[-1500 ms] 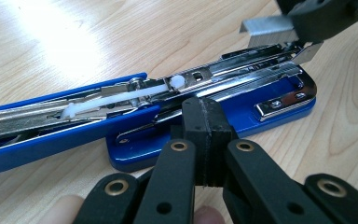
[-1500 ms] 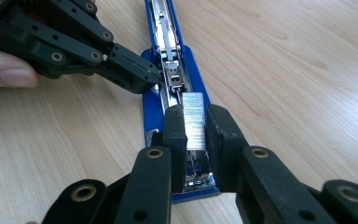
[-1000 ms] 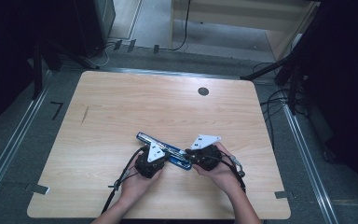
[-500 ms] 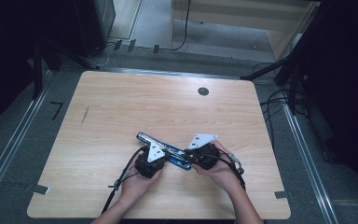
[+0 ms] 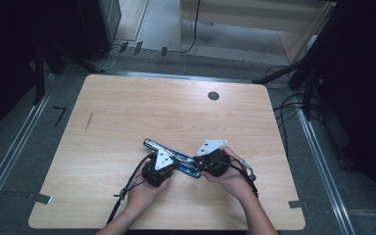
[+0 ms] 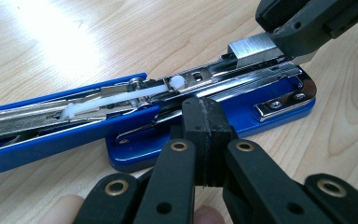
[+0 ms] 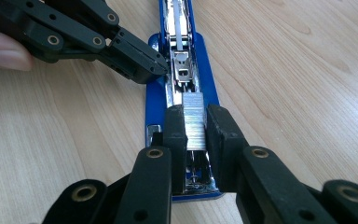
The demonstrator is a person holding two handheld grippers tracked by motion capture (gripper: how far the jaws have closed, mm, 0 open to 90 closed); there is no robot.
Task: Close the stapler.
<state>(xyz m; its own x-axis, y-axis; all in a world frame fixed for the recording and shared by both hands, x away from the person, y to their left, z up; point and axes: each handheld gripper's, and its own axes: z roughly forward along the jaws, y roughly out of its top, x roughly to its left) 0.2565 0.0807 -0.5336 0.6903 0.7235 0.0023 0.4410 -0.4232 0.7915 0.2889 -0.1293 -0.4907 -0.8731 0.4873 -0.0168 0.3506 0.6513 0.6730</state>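
- Two tools are working at the opened blue stapler, lying low in the middle of the frame on the surface.
- Right tool is grasping a staple strip over the magazine channel; seating it is looking unfinished.
- Left tool is clenched empty, pressing on the stapler's base.
- Closing the lid is remaining.

One blue stapler lying open, one strip of staples, two grippers, one wooden table.
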